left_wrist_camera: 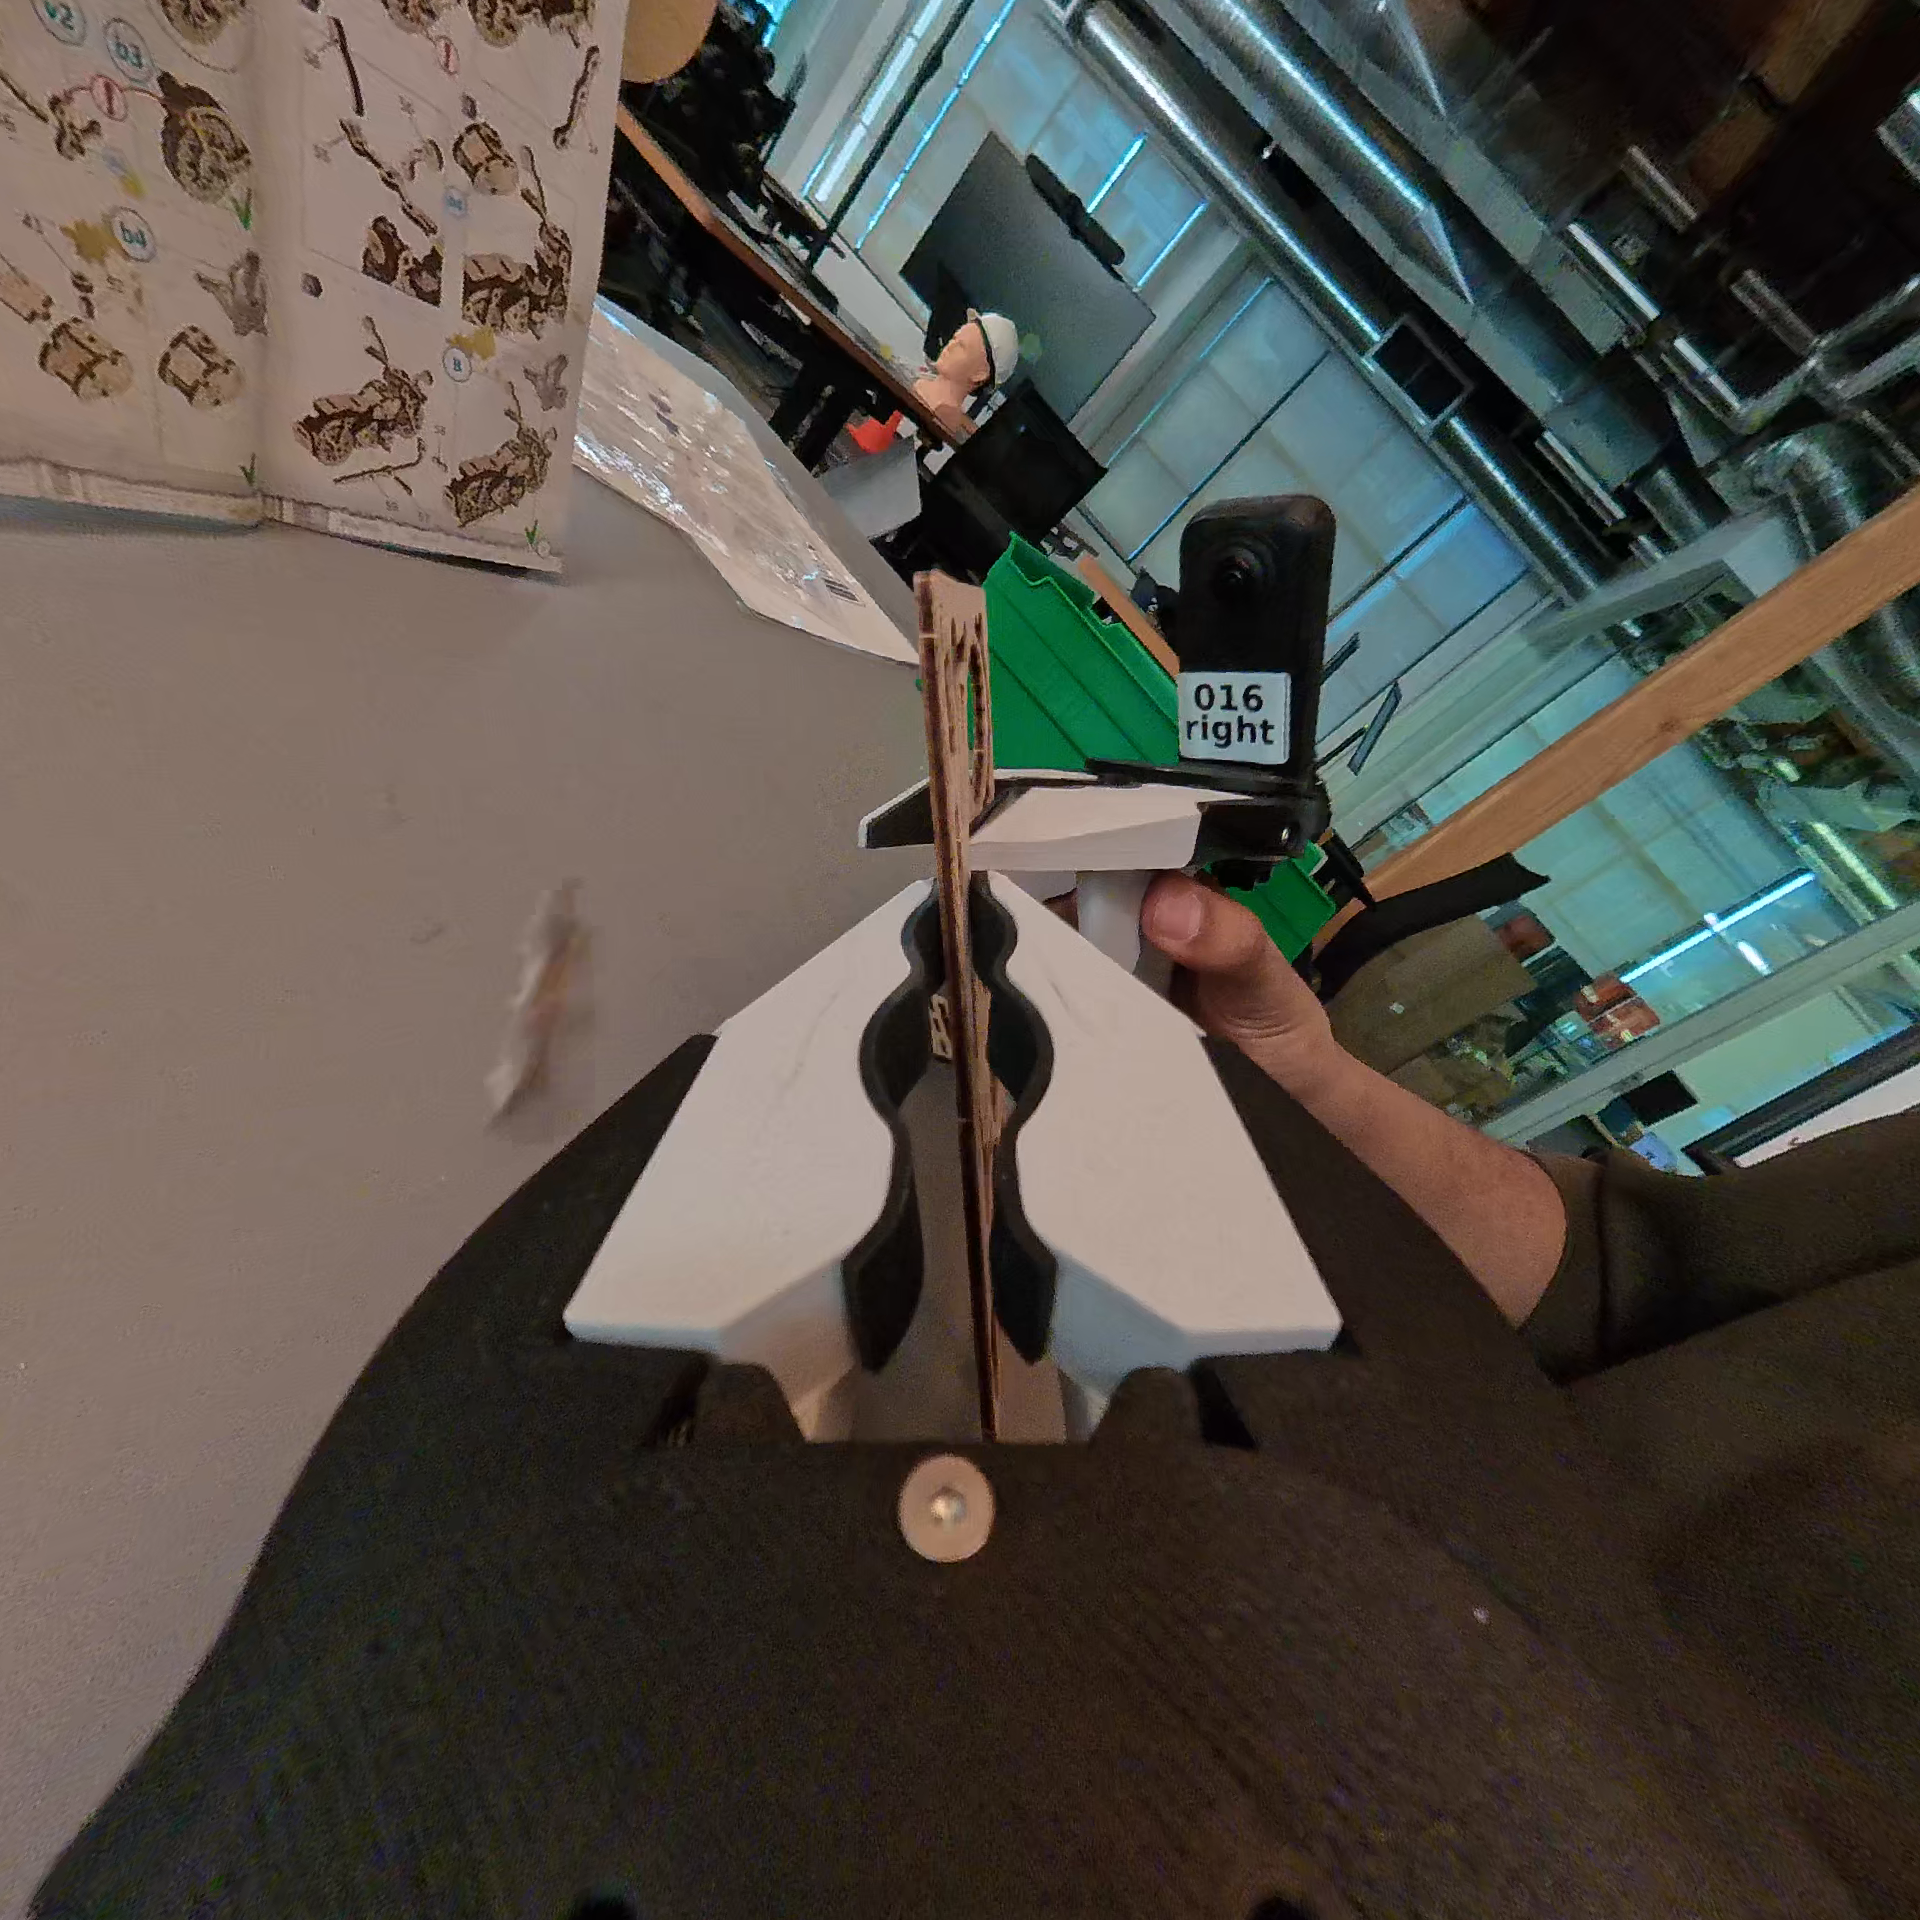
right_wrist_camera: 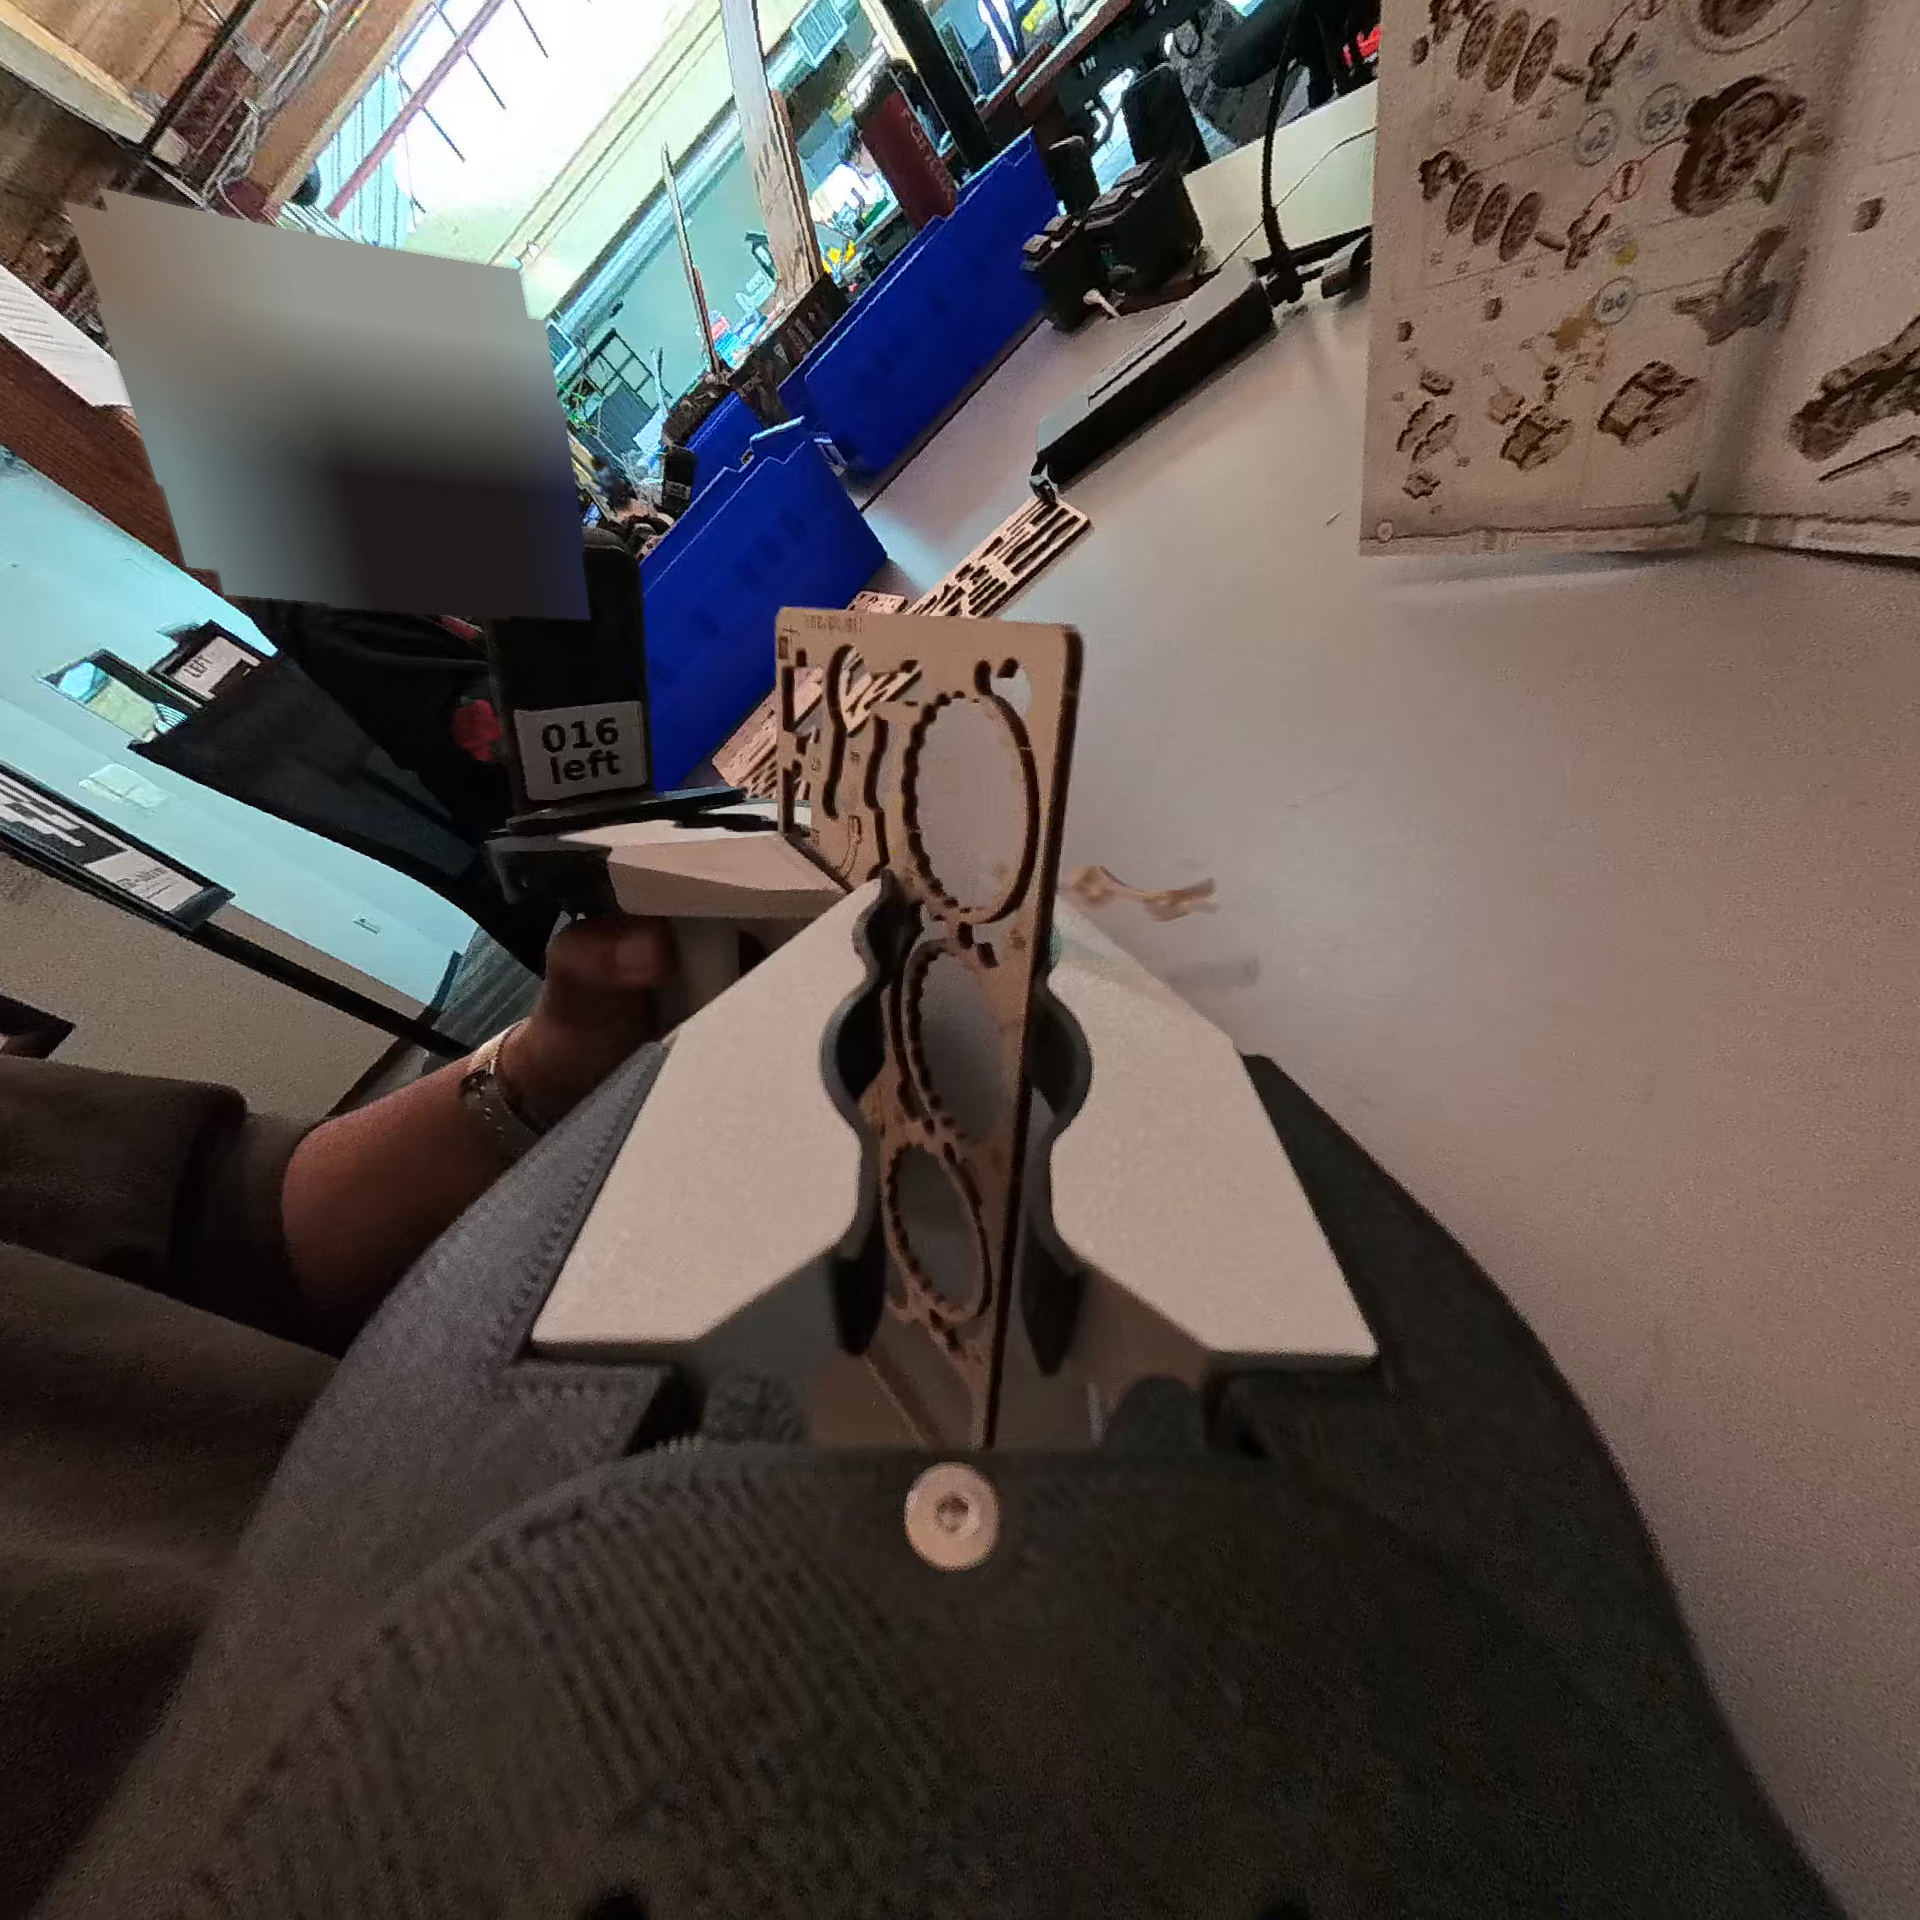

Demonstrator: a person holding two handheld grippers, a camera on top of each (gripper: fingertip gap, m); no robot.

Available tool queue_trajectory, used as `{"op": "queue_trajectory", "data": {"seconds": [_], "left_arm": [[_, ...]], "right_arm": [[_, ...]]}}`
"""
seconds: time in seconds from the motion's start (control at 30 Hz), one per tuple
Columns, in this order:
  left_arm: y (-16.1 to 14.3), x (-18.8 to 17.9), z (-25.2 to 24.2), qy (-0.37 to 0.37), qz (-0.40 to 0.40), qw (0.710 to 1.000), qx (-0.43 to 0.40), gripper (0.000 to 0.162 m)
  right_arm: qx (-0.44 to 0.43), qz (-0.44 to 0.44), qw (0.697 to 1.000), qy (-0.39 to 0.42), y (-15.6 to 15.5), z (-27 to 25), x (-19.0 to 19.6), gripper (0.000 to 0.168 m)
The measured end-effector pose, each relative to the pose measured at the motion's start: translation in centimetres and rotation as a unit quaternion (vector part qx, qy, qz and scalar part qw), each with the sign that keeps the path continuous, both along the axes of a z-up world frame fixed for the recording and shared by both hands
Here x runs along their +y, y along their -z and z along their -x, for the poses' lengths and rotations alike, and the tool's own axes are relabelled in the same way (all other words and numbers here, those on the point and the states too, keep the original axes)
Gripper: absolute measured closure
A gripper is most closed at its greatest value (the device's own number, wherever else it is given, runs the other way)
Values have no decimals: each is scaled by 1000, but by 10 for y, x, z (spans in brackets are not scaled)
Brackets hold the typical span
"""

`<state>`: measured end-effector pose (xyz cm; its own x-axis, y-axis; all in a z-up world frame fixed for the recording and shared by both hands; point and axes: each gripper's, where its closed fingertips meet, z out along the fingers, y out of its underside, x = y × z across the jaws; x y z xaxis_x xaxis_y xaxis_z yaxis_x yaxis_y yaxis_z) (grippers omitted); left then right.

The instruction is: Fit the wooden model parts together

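Both claws clamped on one thin wooden sheet [right_wrist_camera: 956, 935], lifted clear of the grey table [left_wrist_camera: 312, 883] and held between them. Left gripper [left_wrist_camera: 961, 914] pinching it edge-on, wavy black pads [left_wrist_camera: 894, 1049] pressed against both faces, sheet running straight down the slot. Right gripper [right_wrist_camera: 951, 925] closed on the same sheet from the opposite side, fingers crossing the left ones near the sheet's middle. Two grips rather than one, most likely to stop such a thin panel flexing or snapping.

From the right wrist view: three big round cut-outs in a row, rings apparently already pushed out, smaller shapes remaining in the far upper corner. Probably the reason for the upright hold, keeping the leftover parts exposed above the pads and reachable.

Small pale wooden piece [right_wrist_camera: 1143, 891] lying on the table just beyond the sheet, right of it in that view; blurred in the left wrist view [left_wrist_camera: 540, 997], so shape hard to call. Possibly a freed part, waiting to be joined.

More laser-cut sheets [right_wrist_camera: 997, 561] lying flat farther off, beside the blue bins [right_wrist_camera: 769, 540]. Instruction sheet [left_wrist_camera: 291, 260] propped upright at the far side of the table, facing the work, handy for checking. Green bin [left_wrist_camera: 1070, 665] behind the right gripper.

Nothing fitted yet by the look of it; next move likely needs one claw to let go.
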<state>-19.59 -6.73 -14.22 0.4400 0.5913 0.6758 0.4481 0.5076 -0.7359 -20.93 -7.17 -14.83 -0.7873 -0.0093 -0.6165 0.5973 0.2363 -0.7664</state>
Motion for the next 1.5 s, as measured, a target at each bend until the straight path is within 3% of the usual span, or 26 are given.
{"op": "queue_trajectory", "data": {"seconds": [0.3,0.47,0.57,0.77,0.9,1.1,1.23,1.5], "left_arm": [[-7,-9,-2,23,-92,995,-14,162],[-7,-19,-1,9,-92,995,-26,158],[-14,-28,-3,7,-113,993,-27,162],[-44,-111,-16,-62,-218,974,-5,162],[-15,-151,-24,-114,-135,983,-56,162],[10,-142,-45,-23,-127,978,-166,161],[35,-150,-57,-29,-72,971,-226,160],[45,-170,-65,-73,29,960,-268,126]], "right_arm": [[-11,26,1000,-6,-5,-1,0,142],[-75,40,996,-39,-5,-6,1,163],[-93,45,994,-42,-4,-7,-1,158],[-59,30,998,-23,-2,2,4,150],[-34,7,999,-25,7,-1,2,150],[-5,-16,999,-38,14,-10,-2,149],[-1,-16,999,-37,12,-10,-2,149],[22,-14,1000,-13,4,3,4,149]]}}
